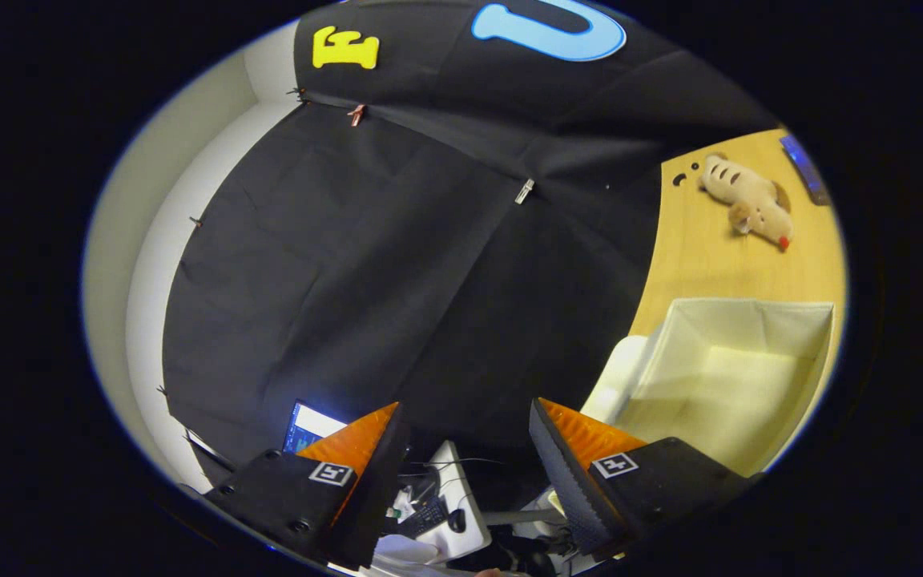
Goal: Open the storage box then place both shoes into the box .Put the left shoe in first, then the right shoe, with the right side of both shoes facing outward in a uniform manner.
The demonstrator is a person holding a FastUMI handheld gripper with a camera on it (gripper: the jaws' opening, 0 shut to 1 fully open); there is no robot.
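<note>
Gripper (pixel 465 449) fingers apart, holding nothing, aimed at black cloth wall (pixel 365 264). Between fingers, further off: desk with keyboard (pixel 421 517) and mouse (pixel 456 521). Lit screen (pixel 309 425) beyond one finger. Storage box (pixel 738 377) open, pale, resting on wooden tabletop (pixel 702 248). Plush toy (pixel 750 200) well beyond box.

Square black-and-white coded marker (pixel 331 473) on the body of the gripper (pixel 465 405), behind one finger; second marker (pixel 614 465) of the same kind behind the other finger. Each carries a blocky pattern, not legible letters or numbers. The fingers stand apart with nothing held between them. Lit screen (pixel 309 425), just beyond the coded marker: contents too small to make out. No brand name or number is legible.
</note>
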